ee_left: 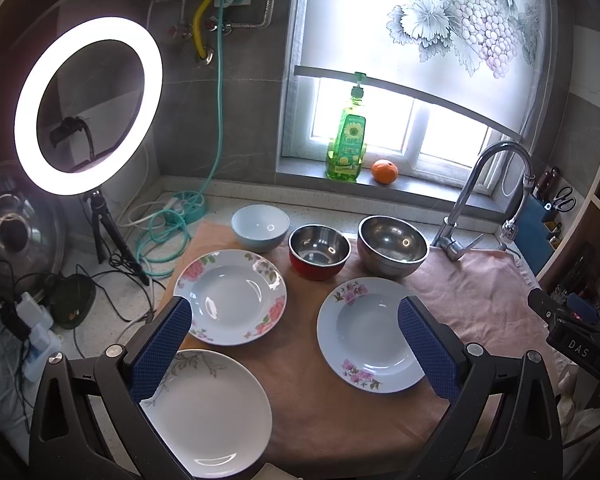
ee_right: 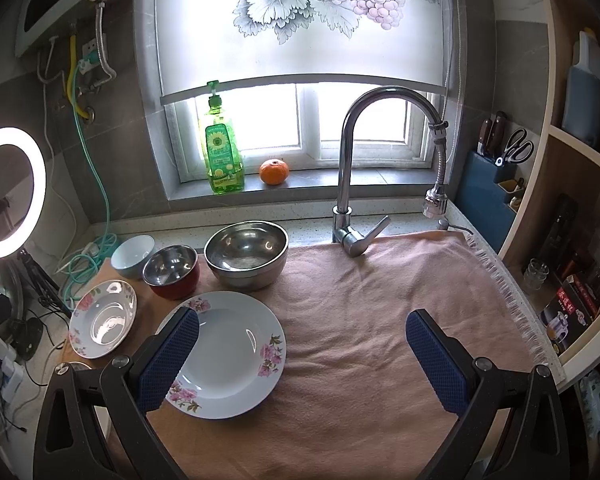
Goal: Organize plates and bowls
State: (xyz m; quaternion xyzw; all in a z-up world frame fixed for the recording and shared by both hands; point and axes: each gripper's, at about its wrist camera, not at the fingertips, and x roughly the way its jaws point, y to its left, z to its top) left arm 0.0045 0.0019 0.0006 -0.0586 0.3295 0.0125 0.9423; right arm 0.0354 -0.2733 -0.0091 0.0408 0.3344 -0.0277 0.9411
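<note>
You get two light sources: daylight through the window (ee_right: 300,120), blown out to white below the blind (ee_right: 300,20), and the ring light (ee_left: 88,104) left of the window, also clipped. Glare spots sit on the steel bowl (ee_right: 246,254) and the floral plate (ee_right: 228,356) in front of the window. Shadows on the pink towel (ee_right: 380,340) are soft. Focus is sharp mid-frame. Fisheye bends the window frame, and corners vignette to black.

Location: domestic kitchen. Indicators: chrome gooseneck faucet (ee_right: 352,168), green dish-soap pump bottle (ee_right: 220,148) on the grey stone windowsill (ee_right: 320,182), blue knife block with scissors (ee_right: 496,184), wall-mounted water heater (ee_right: 72,4).
</note>
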